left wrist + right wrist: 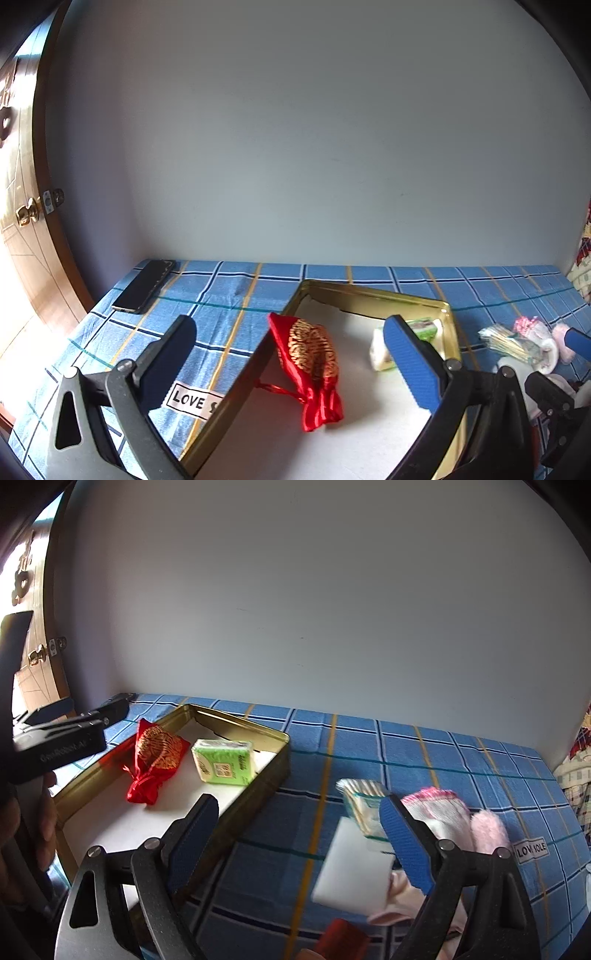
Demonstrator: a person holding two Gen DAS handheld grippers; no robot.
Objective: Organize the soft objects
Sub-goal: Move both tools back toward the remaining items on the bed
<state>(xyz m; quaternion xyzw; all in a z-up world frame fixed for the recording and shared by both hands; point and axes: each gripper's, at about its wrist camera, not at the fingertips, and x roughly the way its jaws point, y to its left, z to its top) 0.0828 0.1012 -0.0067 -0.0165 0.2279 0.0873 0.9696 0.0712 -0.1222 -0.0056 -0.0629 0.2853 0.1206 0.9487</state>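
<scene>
Blue plaid cloth [424, 760] covers the whole tabletop, white wall behind, wooden door [22, 206] at far left. Next biggest: gold tin tray [236, 797] with a white floor, sitting on the cloth left of centre in my right view. Inside it, red drawstring pouch [155, 762] with gold embroidery lies near the tray's left wall, and a green tissue pack [223, 762] sits just beside it toward the back right corner; the two are apart, not touching. My left tool [291, 350] is spread wide, nothing between its pads, hovering over the tray with the pouch in the gap of its view but not pinched. My right tool [299, 830] is also spread wide and empty, hovering above the cloth just right of the tray. Soft things outside the tray, on the cloth: white sponge block [351, 871] near my right tool's blue pad, pale pink cloth [399, 901] partly under that block, white knit glove with a pink cuff [443, 812], fuzzy pink piece [487, 830] touching the glove, and a bundle of cotton swabs in clear wrap [360, 801] just behind the sponge. Something red [343, 939] at the bottom edge, blurred, can't tell what. Black phone [146, 284] lies on the cloth's far left corner. Small "LOVE" label [192, 400] on the cloth by the tray's left wall.
</scene>
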